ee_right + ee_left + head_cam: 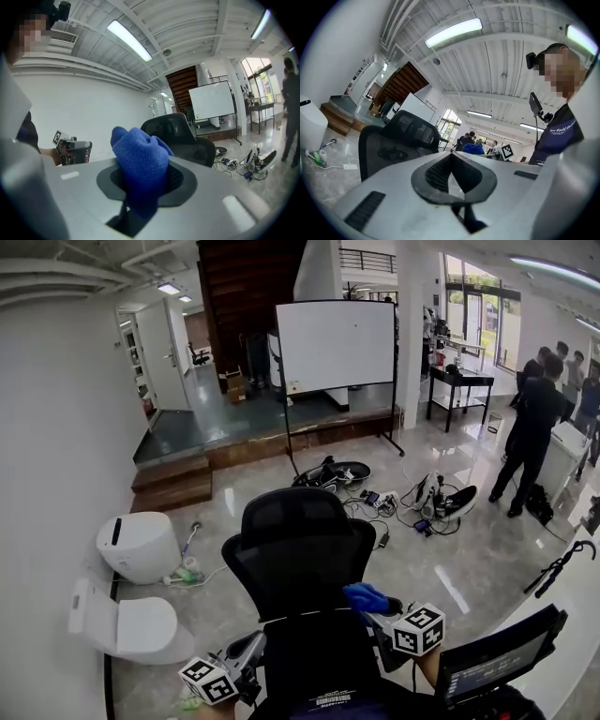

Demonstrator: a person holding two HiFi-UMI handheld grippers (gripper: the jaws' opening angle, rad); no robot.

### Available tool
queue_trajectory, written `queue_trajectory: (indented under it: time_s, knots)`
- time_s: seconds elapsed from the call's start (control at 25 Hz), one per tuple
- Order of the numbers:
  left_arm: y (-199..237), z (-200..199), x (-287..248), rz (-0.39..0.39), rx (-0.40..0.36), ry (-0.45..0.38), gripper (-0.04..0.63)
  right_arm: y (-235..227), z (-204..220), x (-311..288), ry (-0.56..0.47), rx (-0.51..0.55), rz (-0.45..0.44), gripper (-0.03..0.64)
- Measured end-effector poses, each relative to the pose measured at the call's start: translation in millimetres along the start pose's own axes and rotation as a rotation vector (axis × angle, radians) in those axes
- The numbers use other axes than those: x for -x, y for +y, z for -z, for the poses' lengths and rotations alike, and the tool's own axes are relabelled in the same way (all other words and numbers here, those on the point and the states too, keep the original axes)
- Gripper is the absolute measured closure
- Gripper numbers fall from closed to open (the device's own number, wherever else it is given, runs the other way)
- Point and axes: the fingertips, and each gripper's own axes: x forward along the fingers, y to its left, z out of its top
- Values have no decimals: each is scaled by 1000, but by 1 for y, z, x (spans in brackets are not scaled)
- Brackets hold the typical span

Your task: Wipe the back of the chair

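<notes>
We note chair (298,554) at frame centre, back toward us. Right gripper (140,180) clamps blue cloth (139,152) near chair back's lower right. Left gripper (451,164) at lower left, jaws drawn together, empty.

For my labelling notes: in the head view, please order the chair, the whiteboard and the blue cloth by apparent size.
1. chair, nearest the camera, so enlarged
2. whiteboard
3. blue cloth

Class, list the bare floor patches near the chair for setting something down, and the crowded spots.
Bare floor lies between the chair and the steps, and right of the chair, between the cables and the screen. Crowded: the cables by the whiteboard.
</notes>
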Motion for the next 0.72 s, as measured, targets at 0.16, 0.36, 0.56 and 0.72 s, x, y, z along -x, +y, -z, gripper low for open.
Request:
queue_trajectory:
  time_s: [0.16,0.36,0.56,0.72]
  knots:
    - [1,-4,3,-8,-7,3,592,7,-2,-6,8,9,-17,509]
    - [0,7,5,-3,3,15,592,10,11,-6,10,11,-25,509]
    - [2,7,9,9,-4,16,592,16,15,-10,16,17,-32,511]
    - [7,20,14,7,5,27,592,20,29,-14,14,23,-36,512]
